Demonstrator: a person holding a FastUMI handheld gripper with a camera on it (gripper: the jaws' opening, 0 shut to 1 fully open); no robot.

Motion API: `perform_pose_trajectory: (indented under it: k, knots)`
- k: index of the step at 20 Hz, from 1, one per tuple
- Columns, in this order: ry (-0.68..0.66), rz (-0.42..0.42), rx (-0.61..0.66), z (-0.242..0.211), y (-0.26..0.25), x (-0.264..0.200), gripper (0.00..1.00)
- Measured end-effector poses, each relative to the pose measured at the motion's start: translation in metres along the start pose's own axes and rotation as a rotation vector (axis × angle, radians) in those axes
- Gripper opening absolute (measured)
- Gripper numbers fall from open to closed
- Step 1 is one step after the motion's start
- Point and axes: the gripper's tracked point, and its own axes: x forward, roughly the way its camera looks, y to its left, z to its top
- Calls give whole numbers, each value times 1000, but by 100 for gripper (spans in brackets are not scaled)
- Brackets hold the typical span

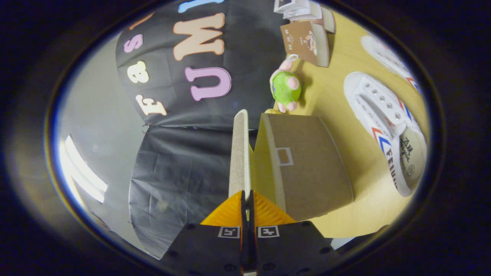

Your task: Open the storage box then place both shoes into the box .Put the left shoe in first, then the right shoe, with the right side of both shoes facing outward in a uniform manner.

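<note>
We read blue "FEI…" on the sole of the shoe [383, 126] right of the storage box [307, 165]; its insole script is illegible. Two square markers [229, 232] sit on the gripper [247, 199], clamped on the lid [239, 153].

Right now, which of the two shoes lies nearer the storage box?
The shoe with its printed insole showing, beside the storage box; the other shoe lies beyond it.

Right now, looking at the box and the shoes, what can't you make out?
- Inside of the storage box, gripper view: hidden by its own wall and the raised lid, which the gripper pinches edge-on.
- Far shoe: cut off by the view's rim.
- Near shoe: left or right unclear, fisheye distortion.
- Items behind the green plush toy: too small.
</note>
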Motion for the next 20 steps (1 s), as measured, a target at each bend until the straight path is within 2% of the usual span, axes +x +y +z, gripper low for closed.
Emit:
perform_pose_trajectory:
  k: [11, 20]
  knots:
    - [85, 75, -234, -31, 110, 48, 3]
    - [141, 18, -343, -78, 130, 113, 3]
